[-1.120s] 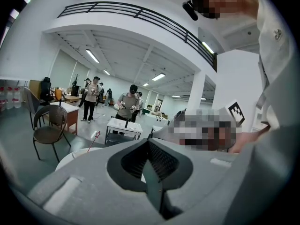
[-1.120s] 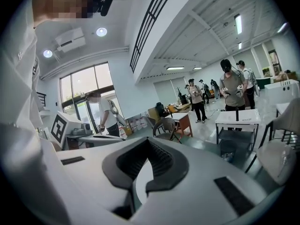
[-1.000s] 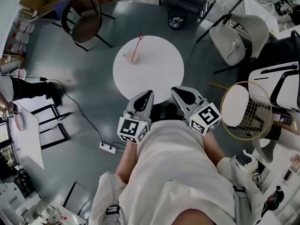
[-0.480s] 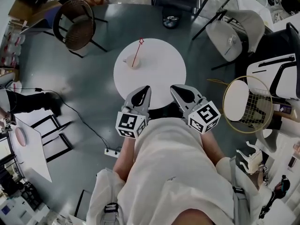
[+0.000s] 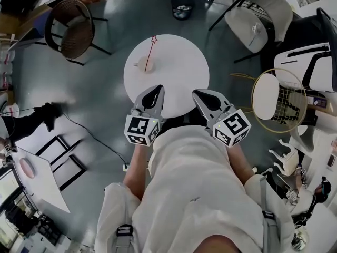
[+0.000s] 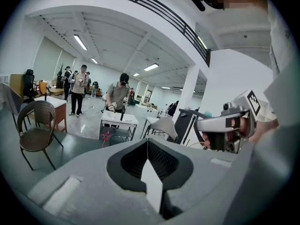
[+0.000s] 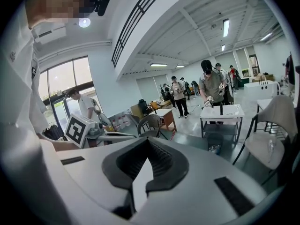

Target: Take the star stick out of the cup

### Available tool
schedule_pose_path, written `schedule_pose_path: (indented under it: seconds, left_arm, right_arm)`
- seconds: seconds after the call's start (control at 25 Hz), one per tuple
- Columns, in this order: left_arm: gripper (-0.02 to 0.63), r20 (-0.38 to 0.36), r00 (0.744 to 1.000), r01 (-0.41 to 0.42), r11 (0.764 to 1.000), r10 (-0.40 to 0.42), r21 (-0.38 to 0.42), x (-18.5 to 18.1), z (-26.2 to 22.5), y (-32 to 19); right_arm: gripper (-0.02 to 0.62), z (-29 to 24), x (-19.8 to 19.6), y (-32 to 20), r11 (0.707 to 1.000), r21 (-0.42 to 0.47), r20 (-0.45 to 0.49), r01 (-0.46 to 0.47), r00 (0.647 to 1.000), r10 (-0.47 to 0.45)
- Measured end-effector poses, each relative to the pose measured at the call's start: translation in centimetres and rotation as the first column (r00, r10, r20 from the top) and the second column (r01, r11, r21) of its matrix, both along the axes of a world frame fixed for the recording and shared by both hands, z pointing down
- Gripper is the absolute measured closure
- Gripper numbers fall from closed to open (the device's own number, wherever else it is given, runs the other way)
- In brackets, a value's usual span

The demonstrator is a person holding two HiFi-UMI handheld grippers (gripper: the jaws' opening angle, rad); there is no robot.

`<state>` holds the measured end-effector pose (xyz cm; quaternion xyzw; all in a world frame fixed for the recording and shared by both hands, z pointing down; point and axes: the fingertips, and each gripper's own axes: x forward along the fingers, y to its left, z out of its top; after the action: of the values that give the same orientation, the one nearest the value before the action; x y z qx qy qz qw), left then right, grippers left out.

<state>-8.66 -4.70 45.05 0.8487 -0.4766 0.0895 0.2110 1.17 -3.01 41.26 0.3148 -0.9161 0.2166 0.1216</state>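
white tabletop [image 5: 181, 75] holds cup [image 5: 142, 65] and star stick [image 5: 150, 51], well beyond the fingers [image 5: 153, 96] — left gripper [image 5: 156, 89] and right gripper [image 5: 199, 95] closed, empty; approach step, next reach and open.

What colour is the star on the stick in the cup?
Red. The star stick shows best in the head view.

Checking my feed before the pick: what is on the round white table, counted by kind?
On the table:
cup: 1
star stick, standing in the cup: 1
Total: 2
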Motion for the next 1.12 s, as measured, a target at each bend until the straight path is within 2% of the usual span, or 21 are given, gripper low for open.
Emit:
schedule_pose_path:
  seconds: [0.24, 0.48, 0.64, 0.92, 1.12]
  left_arm:
    - [0.597, 0.015, 0.999, -0.038, 0.999, 0.039, -0.029, 0.1, 1.3, -1.4]
    - [0.596, -0.002, 0.999, -0.032, 0.997, 0.032, -0.069, 0.0, 3.0, -2.9]
    - [0.594, 0.013, 1.000, -0.021, 0.996, 0.022, -0.089, -1.0, 4.5, -3.8]
    - [0.547, 0.045, 0.999, -0.020, 0.990, 0.026, -0.142, -1.9, 8.0, -5.3]
    - [0.531, 0.057, 0.998, 0.002, 0.988, 0.007, -0.158, -2.4, 9.3, -6.7]
  right_arm:
    - [0.589, 0.6, 0.2, -0.8, 0.999, -0.027, -0.005, -0.027, 1.000, 0.027]
    - [0.589, 1.5, 1.2, -2.0, 0.997, -0.054, -0.037, -0.055, 0.998, 0.053]
    - [0.589, 2.2, 1.0, -2.5, 0.995, -0.075, -0.040, -0.073, 0.997, 0.070]
    - [0.589, 3.9, -0.1, -1.3, 0.989, -0.134, -0.062, -0.064, 0.997, 0.056]
    - [0.589, 4.3, 0.7, -1.4, 0.985, -0.152, -0.076, -0.080, 0.995, 0.069]
